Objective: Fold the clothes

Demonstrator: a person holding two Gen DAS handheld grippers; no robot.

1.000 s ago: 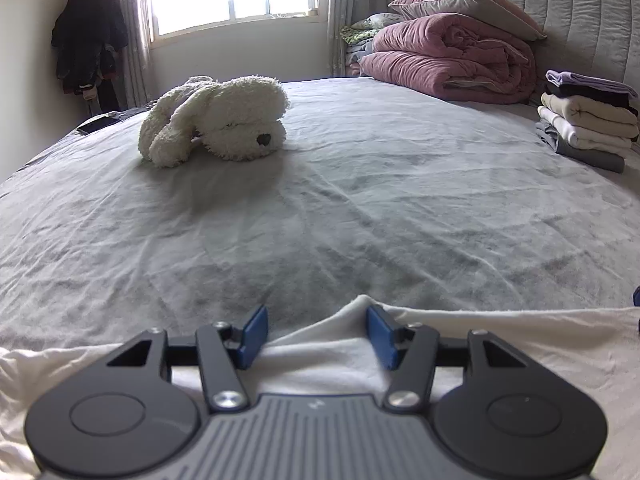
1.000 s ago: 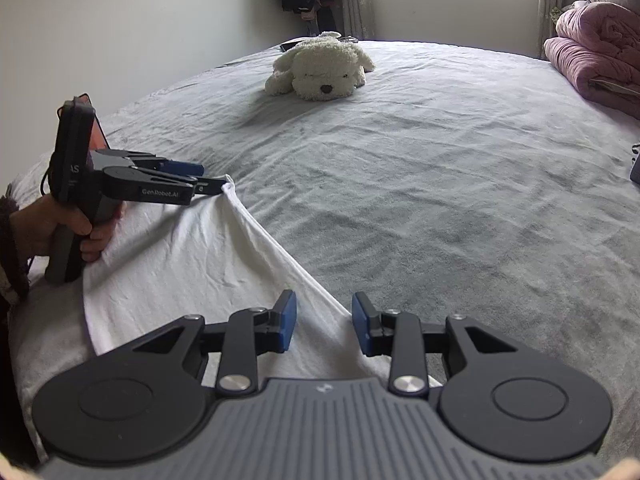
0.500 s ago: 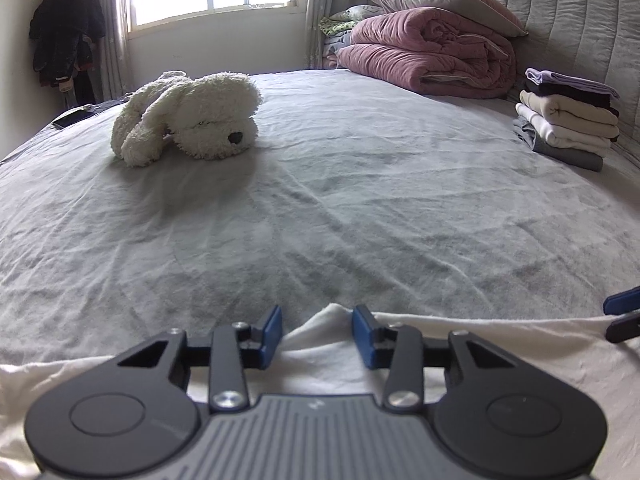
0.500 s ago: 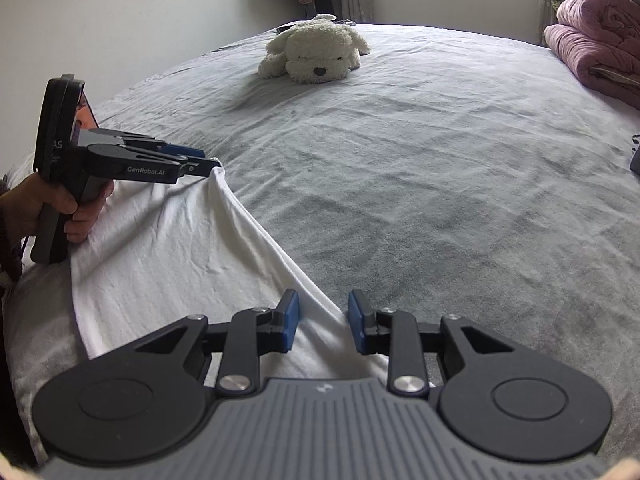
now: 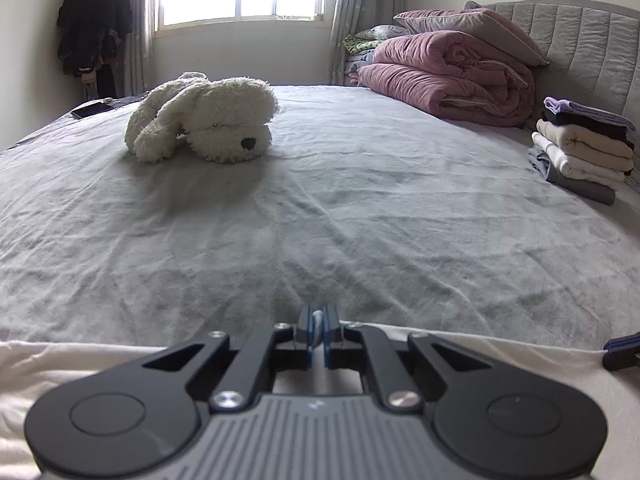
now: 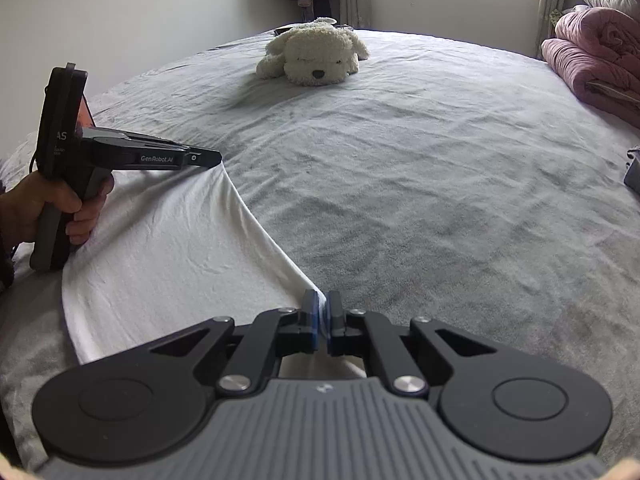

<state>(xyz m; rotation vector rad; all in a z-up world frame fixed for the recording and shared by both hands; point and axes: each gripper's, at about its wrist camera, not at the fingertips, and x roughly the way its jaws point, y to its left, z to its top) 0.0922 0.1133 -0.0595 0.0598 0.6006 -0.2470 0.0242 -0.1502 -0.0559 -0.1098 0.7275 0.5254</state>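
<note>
On grey bed [image 5: 360, 208], near edge: left gripper [image 5: 318, 326] clamped on far hem of white garment [image 6: 168, 248], stuffed dog [image 5: 208, 118] beyond, right gripper [image 6: 322, 312] pinching same hem further right, folded clothes stack [image 5: 580, 152] by headboard at far right.

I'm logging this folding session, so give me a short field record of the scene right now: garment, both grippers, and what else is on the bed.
garment: white cloth, spread at the near edge of the bed
left gripper: shut on the cloth's far edge
right gripper: shut on the same edge, further along
edge between grippers: pulled into a straight line
bed: grey sheet
plush dog: lying far side, apart from the cloth
folded stack: by the headboard
pink quilt: folded, by the headboard
</note>
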